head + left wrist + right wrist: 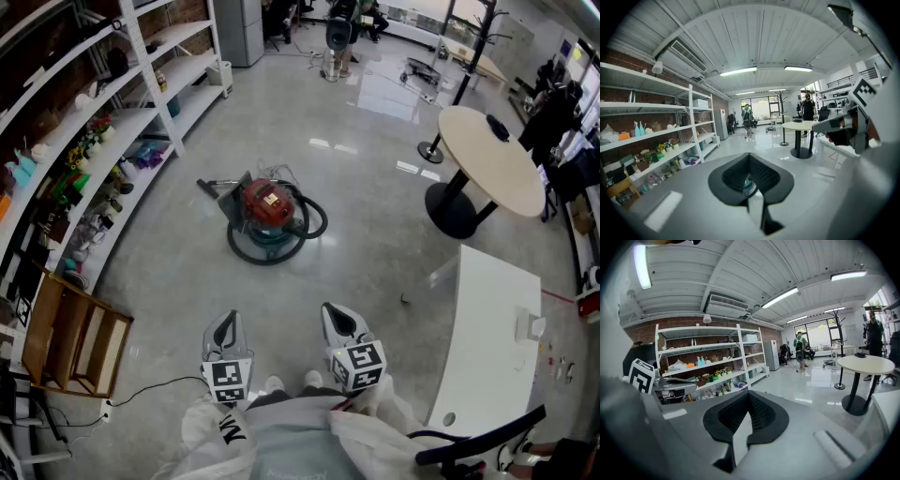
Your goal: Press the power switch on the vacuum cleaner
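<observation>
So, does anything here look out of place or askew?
Nothing damaged or spilled. The vacuum cleaner sits mid-floor, its hose looped loosely around it. At lower left a wooden rack seems askew to the shelving, with a loose cable trailing beside it.

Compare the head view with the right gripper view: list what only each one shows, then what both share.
Only the head view shows the red vacuum cleaner on the floor, with its hose coiled around it. Only the right gripper view shows the ceiling lights and a wall air conditioner. Both views show the white shelving, the round table and the left gripper.
</observation>
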`<action>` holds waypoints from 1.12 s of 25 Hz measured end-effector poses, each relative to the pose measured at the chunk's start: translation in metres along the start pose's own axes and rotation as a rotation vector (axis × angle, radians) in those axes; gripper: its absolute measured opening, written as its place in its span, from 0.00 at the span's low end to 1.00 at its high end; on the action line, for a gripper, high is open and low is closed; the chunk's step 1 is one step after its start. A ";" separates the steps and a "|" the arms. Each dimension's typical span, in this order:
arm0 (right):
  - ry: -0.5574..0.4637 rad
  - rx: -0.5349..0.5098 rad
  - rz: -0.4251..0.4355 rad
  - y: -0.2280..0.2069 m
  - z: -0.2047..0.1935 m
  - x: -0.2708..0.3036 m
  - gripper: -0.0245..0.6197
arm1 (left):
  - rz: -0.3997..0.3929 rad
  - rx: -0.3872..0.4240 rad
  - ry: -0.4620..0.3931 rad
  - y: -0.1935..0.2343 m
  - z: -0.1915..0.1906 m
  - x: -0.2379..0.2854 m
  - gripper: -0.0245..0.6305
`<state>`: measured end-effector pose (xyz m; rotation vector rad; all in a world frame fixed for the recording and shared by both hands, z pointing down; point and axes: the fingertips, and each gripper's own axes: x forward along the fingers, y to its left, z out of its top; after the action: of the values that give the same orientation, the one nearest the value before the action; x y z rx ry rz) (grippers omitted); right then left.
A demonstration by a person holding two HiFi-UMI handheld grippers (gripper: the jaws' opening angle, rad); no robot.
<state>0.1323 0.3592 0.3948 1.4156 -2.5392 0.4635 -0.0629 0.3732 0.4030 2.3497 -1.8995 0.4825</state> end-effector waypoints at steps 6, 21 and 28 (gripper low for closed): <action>0.003 -0.004 0.004 -0.001 0.001 -0.002 0.04 | -0.005 0.000 0.001 -0.005 0.003 0.002 0.04; -0.011 0.042 0.035 -0.016 -0.006 -0.013 0.04 | -0.011 -0.004 0.022 -0.026 -0.004 0.008 0.04; -0.012 0.039 0.052 -0.035 -0.008 -0.017 0.04 | 0.005 0.022 0.026 -0.045 -0.002 0.015 0.04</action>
<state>0.1710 0.3588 0.4031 1.3728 -2.5954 0.5179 -0.0168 0.3695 0.4154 2.3409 -1.8992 0.5337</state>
